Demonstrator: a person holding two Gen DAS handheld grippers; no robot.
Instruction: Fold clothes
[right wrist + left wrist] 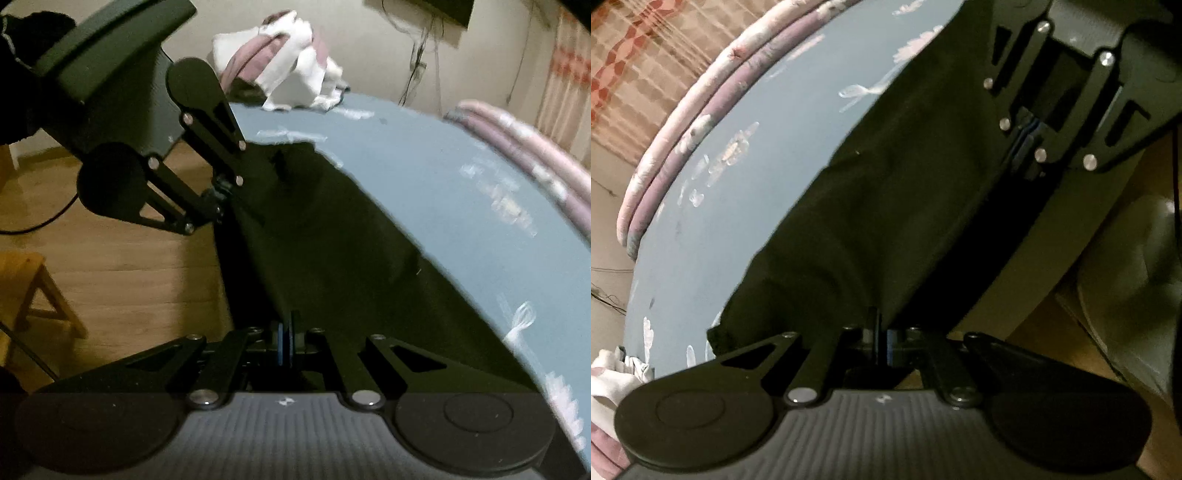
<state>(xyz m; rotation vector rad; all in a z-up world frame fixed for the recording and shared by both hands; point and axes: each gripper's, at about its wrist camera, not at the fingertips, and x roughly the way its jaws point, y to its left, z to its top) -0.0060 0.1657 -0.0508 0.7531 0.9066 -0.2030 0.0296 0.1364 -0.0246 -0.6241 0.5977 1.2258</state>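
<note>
A dark, near-black garment (pixel 886 192) lies stretched along the near edge of a blue bed sheet (pixel 738 221). My left gripper (pixel 881 332) is shut on one end of its edge, the cloth rising straight from the closed pads. In the left wrist view my right gripper (pixel 1028 140) shows at the upper right, shut on the other end. In the right wrist view the same garment (pixel 332 251) runs from my right gripper (pixel 287 334), shut on the cloth, away to my left gripper (pixel 221 188) at the far end.
The blue bed sheet (pixel 443 192) has pale flower prints and a rolled pink-purple quilt (pixel 679 125) along its far side. A heap of white and mauve laundry (pixel 288 70) sits at one bed corner. A wooden stool (pixel 33 295) stands on the wood floor (pixel 129 266).
</note>
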